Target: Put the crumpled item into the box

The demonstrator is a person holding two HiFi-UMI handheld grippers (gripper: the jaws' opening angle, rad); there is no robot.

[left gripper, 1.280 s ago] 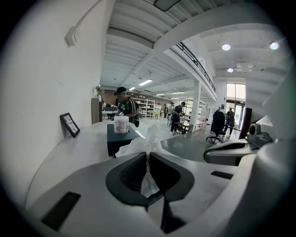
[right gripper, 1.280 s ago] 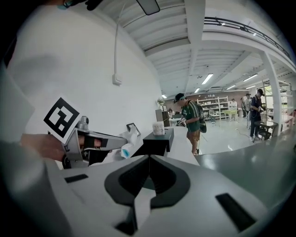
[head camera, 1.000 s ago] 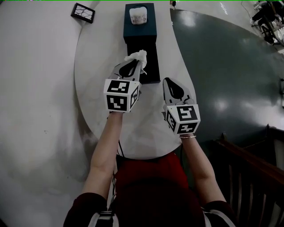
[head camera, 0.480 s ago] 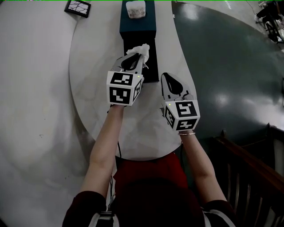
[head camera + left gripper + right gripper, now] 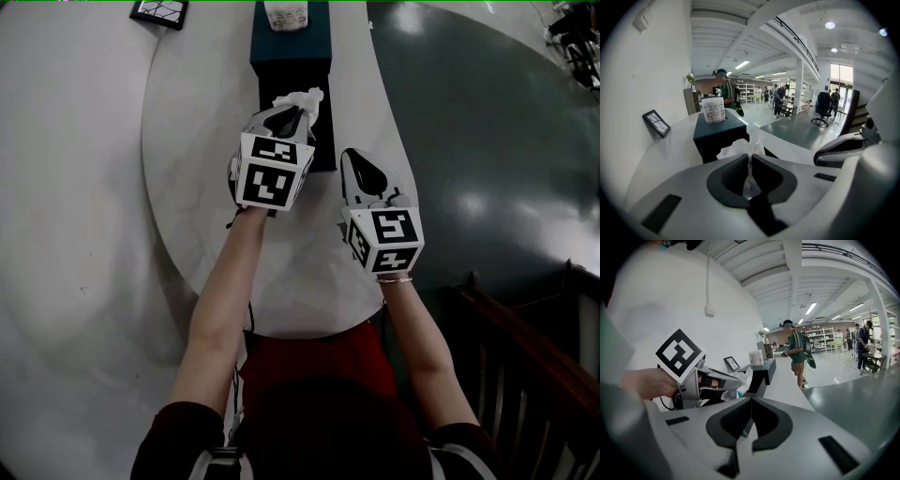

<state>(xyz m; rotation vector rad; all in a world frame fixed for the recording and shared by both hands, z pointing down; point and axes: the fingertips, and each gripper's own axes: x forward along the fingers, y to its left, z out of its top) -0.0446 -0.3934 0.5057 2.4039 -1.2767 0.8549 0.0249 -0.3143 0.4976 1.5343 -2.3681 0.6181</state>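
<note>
Tightly in left gripper [image 5: 749, 158]: crumpled tissue [image 5: 736, 148]

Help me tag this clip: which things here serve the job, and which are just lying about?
Job: crumpled white item, clamped in left gripper; dark box.
Lying about: white cup on the box; framed panel; right gripper, shut and empty.

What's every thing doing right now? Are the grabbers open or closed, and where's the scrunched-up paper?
Left gripper: shut on the crumpled tissue.
Right gripper: shut, holding nothing.
Crumpled tissue: pinched between the left jaws, not in the box yet.
Dark box: standing on the table, with a cup on top.
White cup: upright on the box.
</note>
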